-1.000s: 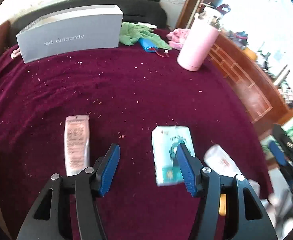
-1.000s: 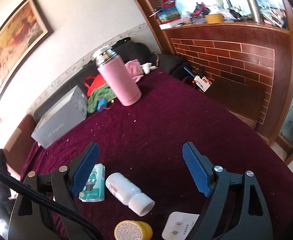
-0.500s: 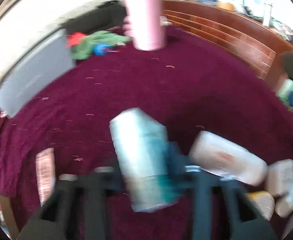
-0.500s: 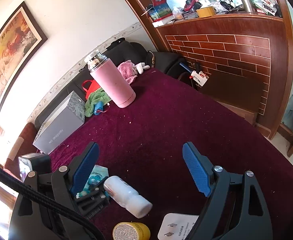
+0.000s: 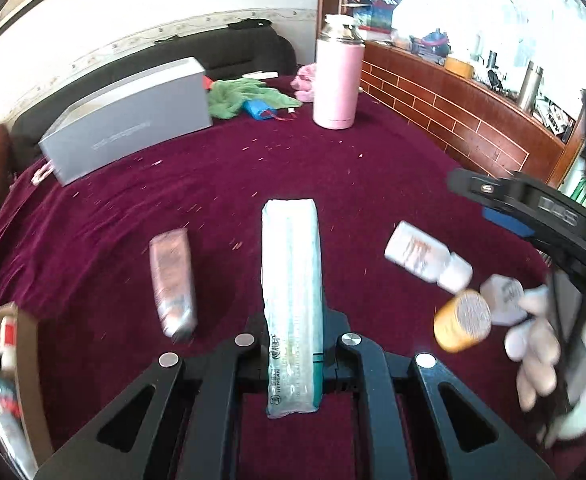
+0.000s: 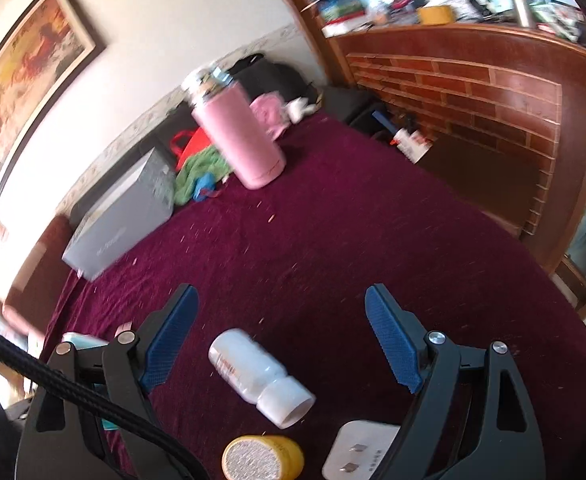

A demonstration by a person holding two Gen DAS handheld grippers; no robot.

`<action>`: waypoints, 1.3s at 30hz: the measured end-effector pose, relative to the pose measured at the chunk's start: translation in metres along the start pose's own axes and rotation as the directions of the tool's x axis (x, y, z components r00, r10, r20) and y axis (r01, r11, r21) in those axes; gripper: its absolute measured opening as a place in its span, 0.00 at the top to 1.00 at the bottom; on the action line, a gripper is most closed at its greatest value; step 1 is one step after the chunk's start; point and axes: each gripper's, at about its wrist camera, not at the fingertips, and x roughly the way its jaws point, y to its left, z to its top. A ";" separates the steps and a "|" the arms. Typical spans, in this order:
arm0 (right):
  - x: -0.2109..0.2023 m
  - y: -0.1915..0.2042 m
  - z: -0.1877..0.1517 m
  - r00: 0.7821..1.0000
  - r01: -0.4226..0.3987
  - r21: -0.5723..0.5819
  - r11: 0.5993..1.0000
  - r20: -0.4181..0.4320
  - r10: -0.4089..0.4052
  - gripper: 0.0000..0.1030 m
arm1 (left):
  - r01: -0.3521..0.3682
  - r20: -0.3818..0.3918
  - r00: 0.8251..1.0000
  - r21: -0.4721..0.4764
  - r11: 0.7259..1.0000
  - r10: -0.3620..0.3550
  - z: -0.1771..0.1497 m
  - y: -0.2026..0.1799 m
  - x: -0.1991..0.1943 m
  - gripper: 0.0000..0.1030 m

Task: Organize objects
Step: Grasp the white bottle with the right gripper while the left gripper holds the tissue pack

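Pinched edge-on between the left gripper's (image 5: pixel 295 354) fingers, clear of the maroon-cloth counter (image 5: pixel 253 184): soft pale-green plastic tissue pack (image 5: pixel 293 300). Light, squashy, likely slippery; best held mid-body. Right gripper (image 6: pixel 281 340) fingers spread, empty, above white plastic pill bottle (image 6: pixel 259 376).

The tissue pack (image 5: pixel 293 300) bears blurred lettering, seemingly "HENGAN".

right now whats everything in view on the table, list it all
tissue pack: 1, pale teal, clamped in left gripper
flat sachet: 1, pinkish, left of pack
pill bottle: 1, white, lying between right fingers
yellow-rimmed round container: 1, near edge
plug adapter: 1, white, beside it
flask: 1, pink, far side
box: 1, grey, far left
cloth: 1, green, behind box
tablecloth: 1, maroon
left gripper: black, shut
right gripper: black, blue pads, open
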 end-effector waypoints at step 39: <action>0.055 0.082 -0.056 0.888 0.249 -0.631 0.735 -0.154 -0.433 0.58 | -0.029 0.060 0.998 -0.065 0.997 0.033 -0.074 0.036 -0.072 0.91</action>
